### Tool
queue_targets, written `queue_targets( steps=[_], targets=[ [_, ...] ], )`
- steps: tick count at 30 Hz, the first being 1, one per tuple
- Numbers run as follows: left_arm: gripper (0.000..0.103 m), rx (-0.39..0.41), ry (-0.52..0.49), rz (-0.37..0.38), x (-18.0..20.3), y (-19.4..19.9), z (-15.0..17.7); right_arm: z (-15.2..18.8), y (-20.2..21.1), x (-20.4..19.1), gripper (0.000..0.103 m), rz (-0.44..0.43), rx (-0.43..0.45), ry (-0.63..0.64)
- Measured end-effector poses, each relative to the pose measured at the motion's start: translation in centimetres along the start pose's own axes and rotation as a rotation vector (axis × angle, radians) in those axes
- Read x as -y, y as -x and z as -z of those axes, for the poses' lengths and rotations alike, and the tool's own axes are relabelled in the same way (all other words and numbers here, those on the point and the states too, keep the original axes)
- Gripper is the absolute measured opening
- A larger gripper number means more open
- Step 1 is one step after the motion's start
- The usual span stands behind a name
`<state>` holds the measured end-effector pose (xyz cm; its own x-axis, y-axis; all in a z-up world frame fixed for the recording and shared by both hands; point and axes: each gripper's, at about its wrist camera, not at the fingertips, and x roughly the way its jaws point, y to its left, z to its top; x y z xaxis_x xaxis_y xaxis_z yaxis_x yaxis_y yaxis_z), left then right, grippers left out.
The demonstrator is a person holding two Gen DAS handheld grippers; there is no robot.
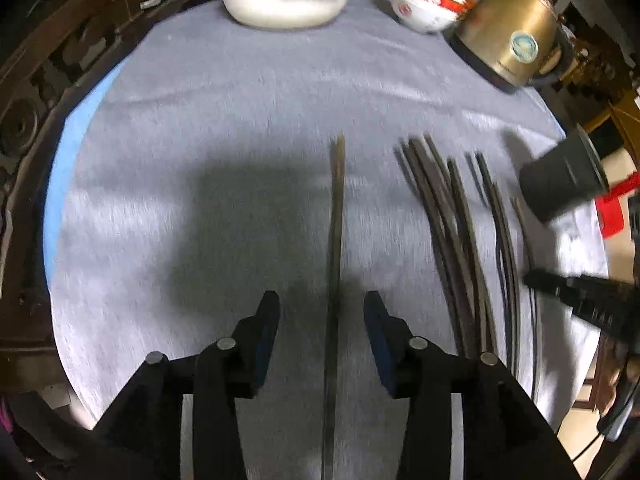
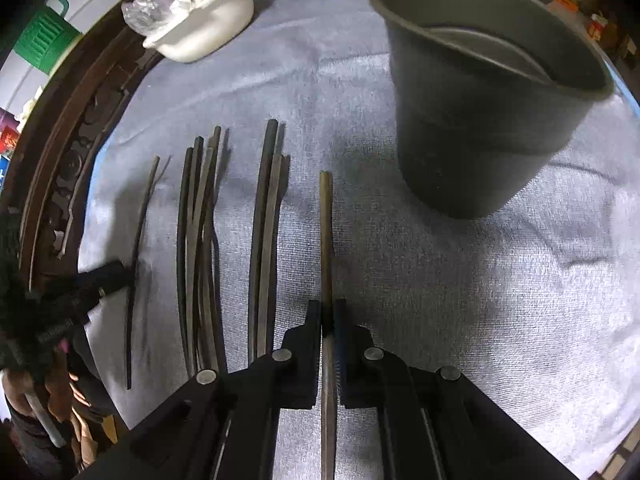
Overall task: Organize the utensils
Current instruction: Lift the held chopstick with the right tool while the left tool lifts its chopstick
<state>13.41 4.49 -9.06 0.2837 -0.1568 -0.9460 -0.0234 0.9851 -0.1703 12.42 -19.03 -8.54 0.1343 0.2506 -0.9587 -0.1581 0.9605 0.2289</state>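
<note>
1. The right gripper (image 2: 329, 312) is pinching 1 light brown chopstick (image 2: 326, 216) near its lower part. The rest of the stick pokes out ahead, toward the dark cup (image 2: 480, 128). I think it is held this way so the tip can go into the cup first.

2. The dark cup stands on the grey cloth (image 2: 460, 300), just past the stick's tip. It looks like the place where the sticks should end up.

3. The left gripper (image 1: 322, 320) is spread apart. 1 dark chopstick (image 1: 336, 220) lies between its fingers, but the pads do not touch it. No grip here yet.

4. That stick lies alone, well apart from the others, so it is easy to grab.

5. More dark chopsticks (image 2: 200, 240) lie side by side in loose bunches on the cloth, between the 2 grippers. They all point the same way, so each can be picked up by its end.

6. A white pot (image 1: 280, 0), a bowl (image 1: 424, 8) and a gold kettle (image 1: 508, 36) sit at the far edge, out of the way.
</note>
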Motion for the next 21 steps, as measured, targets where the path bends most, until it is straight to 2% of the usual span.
queue_targets(
  steps=[3,5,6,7,8,15,16,18,20,21],
  targets=[
    [0.045,-0.016,-0.008,-0.016,0.3,-0.8,-1.7,-0.8,-0.3,-0.5,0.009,0.022,-0.03,0.01],
    [0.044,-0.056,-0.012,-0.04,0.7,-1.9,-2.1,-1.4,-0.5,-0.9,0.009,0.031,-0.043,0.01],
    [0.041,-0.034,-0.03,-0.055,1.2,-1.8,-2.2,-1.6,-0.6,-0.9,0.009,0.034,-0.048,0.008],
    [0.013,-0.047,-0.051,-0.065,1.3,-2.1,-2.2,-1.8,-0.6,-1.0,0.009,0.034,-0.053,0.005],
    [0.005,-0.05,-0.06,-0.085,1.3,-2.2,-2.2,-1.9,-0.7,-1.0,0.009,0.033,-0.056,0.002],
    [0.005,-0.104,0.035,0.022,-1.5,-2.4,-1.1,-3.7,-1.7,-1.3,0.009,0.041,-0.097,0.002],
    [0.007,-0.111,0.054,0.041,-1.9,-2.6,-1.4,-4.0,-1.8,-1.5,0.009,0.052,-0.109,0.01],
    [0.016,-0.117,0.057,0.054,-2.0,-2.8,-1.5,-4.5,-2.1,-1.9,0.009,0.072,-0.127,0.021],
    [0.044,-0.113,0.05,0.023,-2.1,-3.0,-2.6,-5.3,-2.8,-2.9,0.009,0.09,-0.143,0.037],
    [0.048,-0.108,0.047,0.005,-2.2,-2.5,-2.8,-5.7,-2.9,-3.1,0.009,0.096,-0.15,0.043]
  ],
)
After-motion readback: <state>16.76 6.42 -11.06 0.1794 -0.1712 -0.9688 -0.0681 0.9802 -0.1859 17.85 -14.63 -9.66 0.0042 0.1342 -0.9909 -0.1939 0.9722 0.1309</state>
